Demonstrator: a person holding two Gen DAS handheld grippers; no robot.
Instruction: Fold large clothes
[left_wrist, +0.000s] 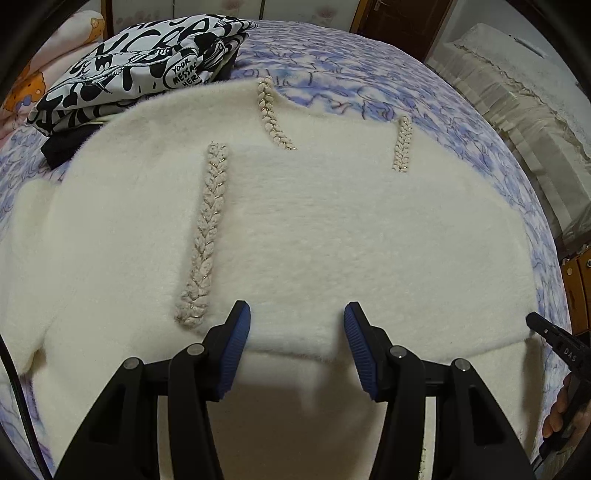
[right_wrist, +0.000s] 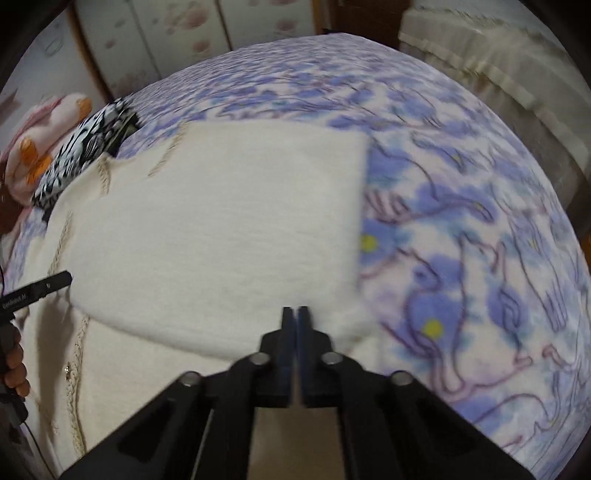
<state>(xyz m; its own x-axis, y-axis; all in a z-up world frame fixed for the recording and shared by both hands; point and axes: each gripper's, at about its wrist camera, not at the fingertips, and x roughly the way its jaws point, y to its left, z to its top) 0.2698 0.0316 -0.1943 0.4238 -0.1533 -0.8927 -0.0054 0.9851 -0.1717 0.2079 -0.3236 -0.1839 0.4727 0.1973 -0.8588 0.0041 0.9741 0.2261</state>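
Note:
A fluffy cream garment (left_wrist: 295, 240) with braided trims (left_wrist: 207, 236) lies spread on the bed, its right side folded over into a flat panel (right_wrist: 221, 221). My left gripper (left_wrist: 297, 325) hangs open just above the panel's near folded edge, blue pads apart, nothing between them. My right gripper (right_wrist: 297, 314) is shut, its tips over the panel's near right corner; I see no cloth pinched between them. In the left wrist view, the right gripper (left_wrist: 532, 320) reaches that corner from the right. The right wrist view is blurred and shows the left gripper (right_wrist: 62, 277) at its left edge.
A blue floral bedspread (right_wrist: 461, 258) covers the bed. A folded black-and-white printed garment (left_wrist: 140, 70) sits at the far left on a dark one. Cloth-covered furniture (left_wrist: 517, 92) stands past the bed's right side. A person's hand (left_wrist: 561, 410) holds the right gripper.

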